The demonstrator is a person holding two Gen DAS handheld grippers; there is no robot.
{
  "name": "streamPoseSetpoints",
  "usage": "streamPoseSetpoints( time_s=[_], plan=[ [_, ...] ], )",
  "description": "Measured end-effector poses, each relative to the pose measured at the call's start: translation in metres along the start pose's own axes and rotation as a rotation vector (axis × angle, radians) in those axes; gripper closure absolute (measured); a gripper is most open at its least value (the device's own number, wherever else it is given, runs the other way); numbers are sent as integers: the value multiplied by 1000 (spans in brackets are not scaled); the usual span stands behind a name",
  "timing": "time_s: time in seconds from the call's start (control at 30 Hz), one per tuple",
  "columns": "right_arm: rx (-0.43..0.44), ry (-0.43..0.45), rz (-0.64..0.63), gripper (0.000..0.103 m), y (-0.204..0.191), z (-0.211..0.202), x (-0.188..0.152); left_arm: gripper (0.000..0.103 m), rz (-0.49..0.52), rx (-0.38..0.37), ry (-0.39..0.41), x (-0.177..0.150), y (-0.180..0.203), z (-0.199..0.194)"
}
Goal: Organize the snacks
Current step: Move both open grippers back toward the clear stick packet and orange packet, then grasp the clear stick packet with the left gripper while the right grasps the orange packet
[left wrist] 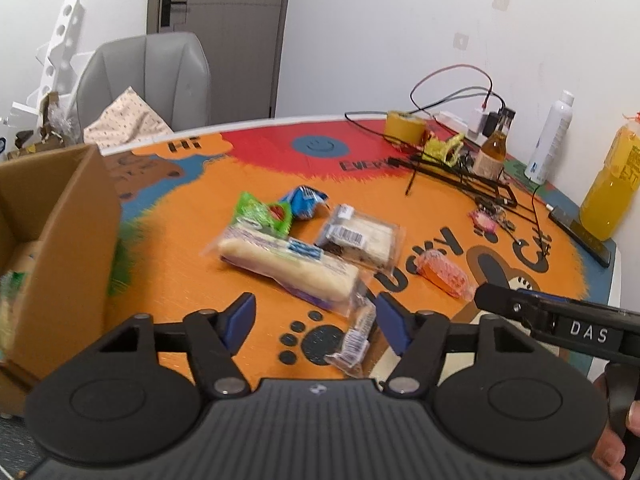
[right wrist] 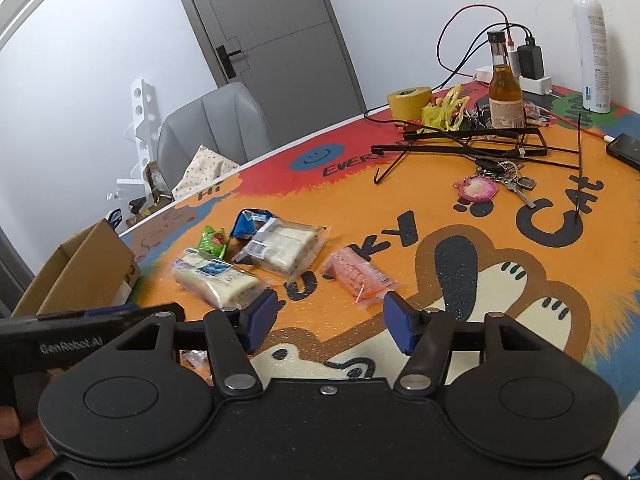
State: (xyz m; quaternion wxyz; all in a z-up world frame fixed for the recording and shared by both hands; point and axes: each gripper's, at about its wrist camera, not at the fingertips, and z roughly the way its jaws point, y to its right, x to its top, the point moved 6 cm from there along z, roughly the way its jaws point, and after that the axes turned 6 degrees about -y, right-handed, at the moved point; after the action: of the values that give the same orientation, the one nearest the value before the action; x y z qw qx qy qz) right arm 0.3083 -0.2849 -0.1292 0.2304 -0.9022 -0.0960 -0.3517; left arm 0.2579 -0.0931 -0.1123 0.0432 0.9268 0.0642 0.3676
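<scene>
Several snack packs lie on the orange cartoon mat: a long pale bread roll pack (left wrist: 288, 266) (right wrist: 218, 278), a clear sandwich pack (left wrist: 360, 238) (right wrist: 282, 242), a green pack (left wrist: 260, 214) (right wrist: 212, 240), a blue pack (left wrist: 306, 200) (right wrist: 250, 222), an orange-pink pack (left wrist: 442, 274) (right wrist: 358, 274) and a small clear wrapper (left wrist: 354, 338). A cardboard box (left wrist: 52, 236) (right wrist: 82, 270) stands at the left. My left gripper (left wrist: 316, 322) is open just in front of the bread roll, above the small wrapper. My right gripper (right wrist: 330, 320) is open, just short of the orange-pink pack.
At the back right are tangled cables and black frames (right wrist: 472, 140), a yellow tape roll (right wrist: 408, 102), an amber bottle (right wrist: 506, 92), keys (right wrist: 500, 184), a white spray can (right wrist: 592, 44), a phone (right wrist: 626, 150) and a juice bottle (left wrist: 612, 184). A grey chair (left wrist: 144, 80) stands behind the table.
</scene>
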Motion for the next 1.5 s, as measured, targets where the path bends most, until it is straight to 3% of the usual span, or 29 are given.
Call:
streamPoseSetpoints(
  time_s=[0.37, 0.47, 0.53, 0.6, 1.03, 1.13, 1.27, 1.5],
  plan=[
    [16, -24, -12, 45, 13, 25, 5, 56, 14, -10, -93, -14, 14, 46],
    [19, -25, -13, 45, 16, 31, 7, 66, 40, -1, -95, -15, 18, 52],
    [20, -25, -14, 45, 17, 35, 9, 78, 52, 2, -94, -14, 21, 53],
    [20, -26, -14, 45, 18, 39, 11, 82, 48, -10, -99, -13, 21, 54],
    [1, -14, -35, 44, 12, 60, 24, 83, 36, -24, -59, -3, 13, 32],
    [-27, -25, -53, 52, 10, 63, 20, 84, 29, -24, -52, -2, 10, 29],
    [-37, -46, -67, 81, 7, 59, 15, 84, 33, -32, -70, -5, 9, 28],
    [-31, -58, -72, 83, 0, 47, 2, 84, 26, -39, -111, -20, 5, 31]
  ],
)
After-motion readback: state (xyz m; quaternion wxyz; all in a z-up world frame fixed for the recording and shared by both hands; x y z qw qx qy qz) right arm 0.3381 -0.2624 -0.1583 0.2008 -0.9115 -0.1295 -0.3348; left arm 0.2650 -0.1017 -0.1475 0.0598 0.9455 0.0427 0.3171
